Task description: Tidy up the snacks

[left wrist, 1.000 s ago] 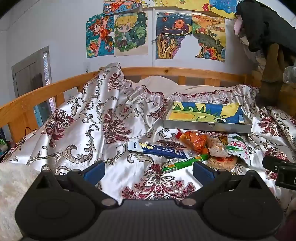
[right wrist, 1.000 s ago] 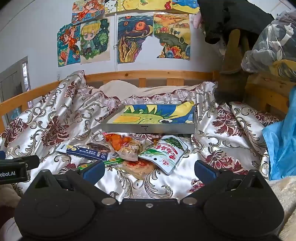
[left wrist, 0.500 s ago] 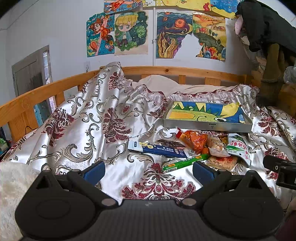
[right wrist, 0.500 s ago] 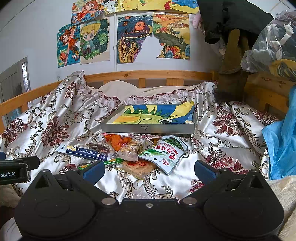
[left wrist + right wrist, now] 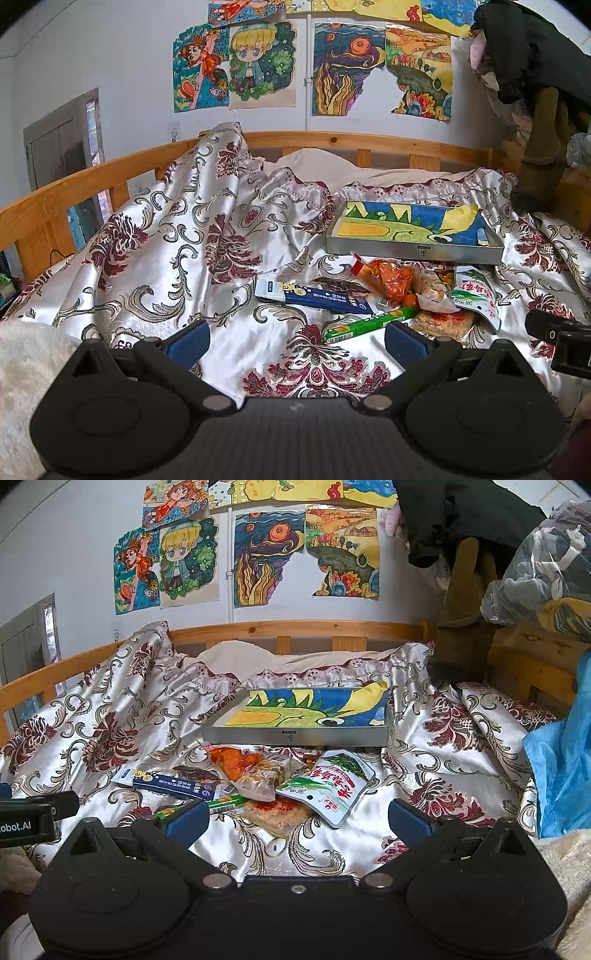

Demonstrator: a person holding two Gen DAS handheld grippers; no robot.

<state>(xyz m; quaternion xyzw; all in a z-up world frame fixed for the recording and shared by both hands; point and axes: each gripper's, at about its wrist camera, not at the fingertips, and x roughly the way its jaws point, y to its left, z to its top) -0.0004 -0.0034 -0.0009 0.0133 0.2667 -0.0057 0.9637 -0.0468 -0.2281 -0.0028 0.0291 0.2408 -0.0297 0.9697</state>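
Almost nothing changed over the last second. Both wrist views held nearly the same framing as before, with only a slight drift, and no snack moved.

Left gripper (image 5: 297,341): claw spread wide, holding nothing, hovering low over the bedspread (image 5: 166,251). Right gripper (image 5: 297,821): claw likewise spread and holding nothing.

Snacks lay in a loose heap on the bedspread, just in front of the tray (image 5: 295,736), which sat at 12 o'clock from the right gripper. In the right view:
- green-and-white pouch (image 5: 327,786) at about 1 o'clock, nearest the right claw
- clear bag of crackers (image 5: 264,775) at 12 o'clock, overlapping the orange bag (image 5: 231,762)
- round rice cake (image 5: 277,810) partly under the pouch
- blue box (image 5: 168,782) and green stick (image 5: 221,802) toward 10 o'clock

In the left view the green stick (image 5: 369,323) lay at 1 o'clock, closest to the left claw, with the blue box (image 5: 314,295) just beyond it.

Tray held no snacks; only its painted liner showed.

Judgement: the task had not visibly started. Both grippers appeared poised, and the stillness suggested a pause before choosing a first item. The pouch and the green stick looked like the easiest picks.
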